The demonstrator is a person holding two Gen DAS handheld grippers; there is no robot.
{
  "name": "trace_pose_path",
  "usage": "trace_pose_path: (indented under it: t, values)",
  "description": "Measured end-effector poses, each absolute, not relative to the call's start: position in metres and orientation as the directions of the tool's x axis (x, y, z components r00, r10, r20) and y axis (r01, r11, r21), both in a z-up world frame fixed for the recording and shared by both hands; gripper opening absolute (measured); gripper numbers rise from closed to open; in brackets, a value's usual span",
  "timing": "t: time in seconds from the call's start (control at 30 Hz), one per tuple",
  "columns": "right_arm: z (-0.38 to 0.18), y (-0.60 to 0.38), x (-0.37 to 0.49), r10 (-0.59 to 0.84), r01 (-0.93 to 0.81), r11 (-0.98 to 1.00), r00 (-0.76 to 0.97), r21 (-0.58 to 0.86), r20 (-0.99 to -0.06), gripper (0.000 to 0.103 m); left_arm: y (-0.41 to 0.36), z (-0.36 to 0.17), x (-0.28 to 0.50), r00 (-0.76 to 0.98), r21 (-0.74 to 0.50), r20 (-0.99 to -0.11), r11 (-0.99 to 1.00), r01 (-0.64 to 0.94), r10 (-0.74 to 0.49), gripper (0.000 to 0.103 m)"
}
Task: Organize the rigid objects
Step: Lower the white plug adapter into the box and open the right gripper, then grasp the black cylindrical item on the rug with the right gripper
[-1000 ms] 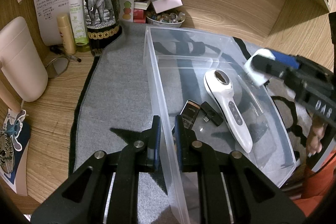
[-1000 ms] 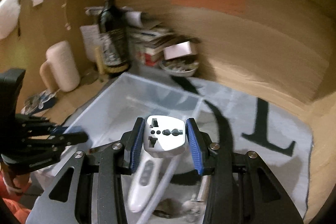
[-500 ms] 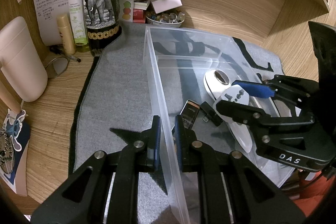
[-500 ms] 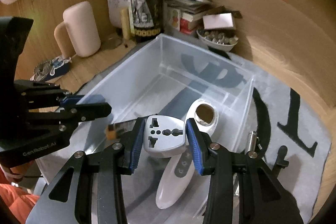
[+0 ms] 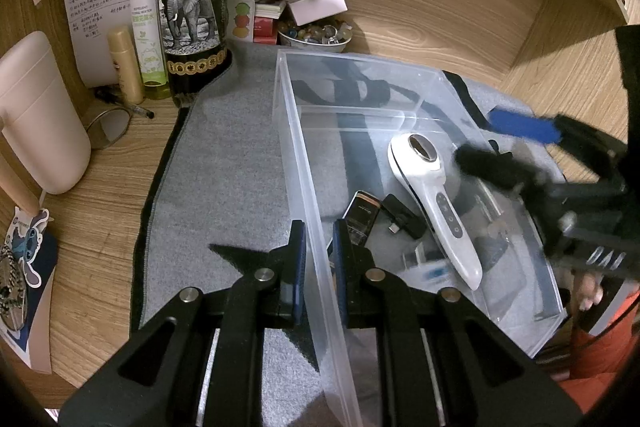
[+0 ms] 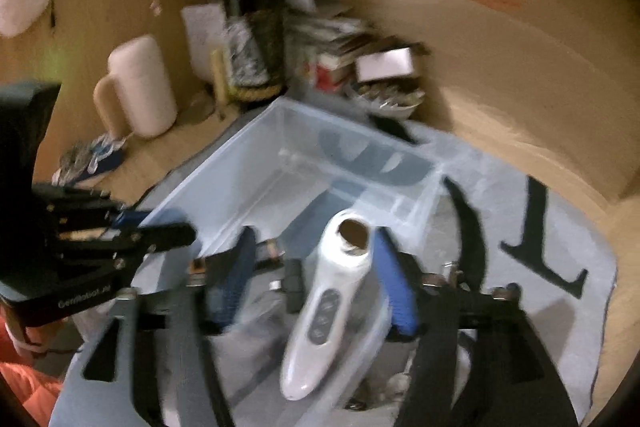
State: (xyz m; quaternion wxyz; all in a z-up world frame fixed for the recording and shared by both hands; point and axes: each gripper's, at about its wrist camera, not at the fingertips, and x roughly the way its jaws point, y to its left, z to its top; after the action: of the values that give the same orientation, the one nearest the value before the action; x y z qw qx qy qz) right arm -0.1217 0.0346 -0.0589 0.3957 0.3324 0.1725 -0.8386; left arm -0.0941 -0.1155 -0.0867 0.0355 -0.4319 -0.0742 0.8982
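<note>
The left claw (image 5: 319, 259) is squeezed shut on the thin side wall of the clear box (image 5: 296, 147), one finger outside and one inside. It keeps the box from sliding on the gray mat (image 5: 224, 163) that covers the wooden bench (image 5: 100, 195).

The right claw (image 6: 316, 279) hangs over the near end of the box. Its jaws have just been opening and now stand wide apart. Nothing is pinched between them. The picture is blurry, so small things below it are hard to make out.

Right under the right claw, inside the box, lies the white handheld gadget (image 5: 436, 203). Its round head points away from the claw and its thin tail points back toward it. Beside it, closer to the left claw, lie a small dark phone-like thing (image 5: 362, 213) and a little black plug piece (image 5: 402, 217). Something pale lies on the box floor near the gadget's tail, too blurry to name.

The gadget looks hard, smooth and a bit slippery. It would probably be best held across the narrow middle, near its buttons, not on the fat round head. The box is light and its wall bends easily, so a gentle hold near the rim should be enough.
</note>
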Motion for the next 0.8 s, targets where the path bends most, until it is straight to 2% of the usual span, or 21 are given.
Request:
trace_pose_path:
  t: [0.03,0.4,0.57,0.8]
  values:
    - [-0.055,0.039,-0.123,-0.552,0.765,-0.643,-0.487,-0.026,-0.677,0.070,-0.115,-0.087,-0.094,-0.625,-0.165,-0.770,-0.986,0.000,0.128,0.013]
    - [-0.042,0.096,-0.164,-0.449,0.596,-0.803,-0.629,-0.022,-0.635,0.070,-0.115,-0.086,-0.094,-0.625,-0.164,-0.770,-0.986,0.000,0.128,0.013]
    - [-0.055,0.125,-0.188,-0.362,0.502,-0.865,-0.651,-0.019,-0.667,0.070,-0.115,-0.086,-0.094,-0.625,-0.165,-0.770,-0.986,0.000,0.128,0.013]
    - [-0.092,0.149,-0.209,-0.275,0.437,-0.900,-0.593,-0.015,-0.757,0.070,-0.115,-0.086,-0.094,-0.625,-0.164,-0.770,-0.986,0.000,0.128,0.013]
